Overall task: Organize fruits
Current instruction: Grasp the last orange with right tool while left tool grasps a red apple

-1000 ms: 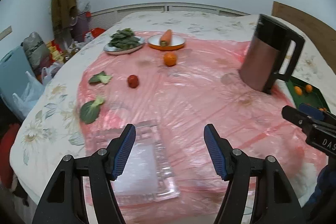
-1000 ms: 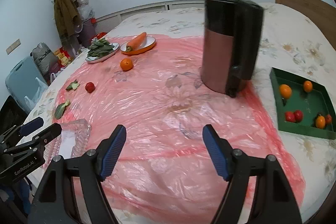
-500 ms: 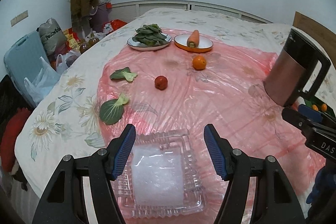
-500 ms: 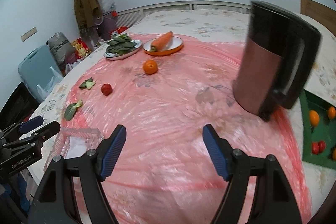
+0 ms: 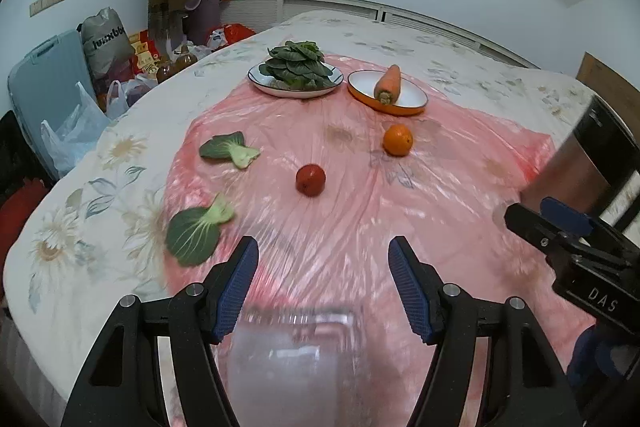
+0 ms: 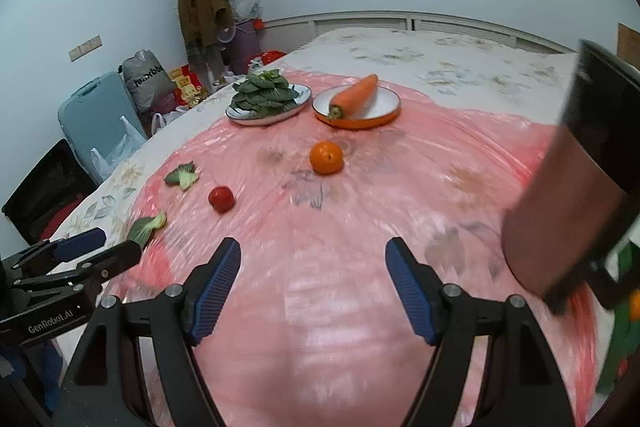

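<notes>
An orange and a red tomato lie loose on the pink plastic sheet, well ahead of both grippers. My left gripper is open and empty, hovering over a blurred clear glass tray at the near edge. My right gripper is open too, with only bare sheet between its fingers. A green tray holding small fruit shows at the far right edge, mostly hidden behind the kettle.
A plate of greens and an orange-rimmed plate with a carrot sit at the back. Two loose leaves lie left. The tall copper-and-black kettle stands at the right. Bags and a coat crowd the floor left.
Both grippers have swung to the left. The kettle and green tray slid toward the right edge of view; the glass tray now sits under the left gripper, and the fruit looks nearer.
</notes>
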The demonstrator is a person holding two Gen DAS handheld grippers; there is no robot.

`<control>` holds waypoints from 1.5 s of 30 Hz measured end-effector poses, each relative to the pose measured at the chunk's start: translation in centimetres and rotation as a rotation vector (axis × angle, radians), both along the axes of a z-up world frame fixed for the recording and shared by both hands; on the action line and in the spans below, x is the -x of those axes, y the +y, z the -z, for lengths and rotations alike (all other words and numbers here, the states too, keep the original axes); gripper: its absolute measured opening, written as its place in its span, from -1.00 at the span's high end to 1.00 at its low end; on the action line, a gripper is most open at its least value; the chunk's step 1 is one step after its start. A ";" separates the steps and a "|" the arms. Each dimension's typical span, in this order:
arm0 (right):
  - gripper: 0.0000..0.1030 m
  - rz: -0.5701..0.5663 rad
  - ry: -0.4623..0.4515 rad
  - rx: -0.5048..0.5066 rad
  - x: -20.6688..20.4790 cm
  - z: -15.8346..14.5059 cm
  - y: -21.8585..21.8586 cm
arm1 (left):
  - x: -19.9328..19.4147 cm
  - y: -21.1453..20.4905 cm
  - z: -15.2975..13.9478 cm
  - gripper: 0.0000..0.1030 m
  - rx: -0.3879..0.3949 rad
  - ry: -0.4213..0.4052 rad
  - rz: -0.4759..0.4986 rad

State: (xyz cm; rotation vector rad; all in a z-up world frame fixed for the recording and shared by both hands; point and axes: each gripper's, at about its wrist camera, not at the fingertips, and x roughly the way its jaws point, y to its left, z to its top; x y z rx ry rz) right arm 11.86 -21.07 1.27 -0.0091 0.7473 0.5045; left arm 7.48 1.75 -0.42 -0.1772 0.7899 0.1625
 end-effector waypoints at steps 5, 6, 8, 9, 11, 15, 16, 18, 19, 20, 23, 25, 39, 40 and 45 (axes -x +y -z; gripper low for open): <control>-1.00 -0.037 0.028 -0.018 -4.3 1.5 1.2 | -3.6 0.5 1.0 -0.20 0.013 0.026 -0.043; -1.00 -0.043 0.033 -0.013 -5.2 1.8 1.5 | -4.3 0.6 1.2 -0.20 0.006 0.030 -0.048; -1.00 -0.051 0.042 -0.003 -6.9 2.2 2.2 | -5.4 0.8 1.4 -0.20 -0.007 0.033 -0.054; -1.00 -0.055 0.048 -0.003 -7.6 2.3 2.5 | -6.0 1.1 1.6 -0.20 -0.008 0.039 -0.058; -1.00 -0.064 0.063 0.001 -9.0 2.6 3.2 | -7.3 1.6 2.2 -0.20 0.006 0.067 -0.067; -1.00 -0.081 0.098 0.018 -11.5 3.4 4.8 | -9.1 2.7 3.4 -0.20 0.024 0.113 -0.093; -1.00 -0.084 0.105 0.029 -12.2 3.7 5.3 | -9.5 2.9 3.6 -0.20 0.028 0.120 -0.095; -1.00 -0.089 0.116 0.044 -13.5 4.2 6.0 | -10.4 3.1 4.3 -0.19 0.045 0.140 -0.092; -1.00 -0.089 0.123 0.046 -13.9 4.4 6.1 | -10.7 3.1 4.5 -0.19 0.046 0.148 -0.088; -1.00 -0.091 0.130 0.048 -14.5 4.7 6.3 | -11.1 3.0 4.9 -0.19 0.045 0.157 -0.082; -1.00 -0.095 0.136 0.060 -16.1 5.5 7.2 | -11.9 3.2 5.9 -0.19 0.068 0.174 -0.077; -1.00 -0.099 0.135 0.068 -17.1 5.9 7.9 | -12.3 3.4 6.3 -0.17 0.075 0.176 -0.078; -0.80 -0.074 0.158 0.147 -20.5 8.9 10.5 | -14.0 4.0 8.0 0.23 0.095 0.203 -0.052; -0.77 -0.075 0.157 0.157 -20.4 9.1 10.7 | -14.0 3.9 8.1 0.23 0.092 0.205 -0.049; -0.59 -0.080 0.163 0.185 -20.2 9.8 10.9 | -14.2 3.9 8.4 0.25 0.095 0.219 -0.047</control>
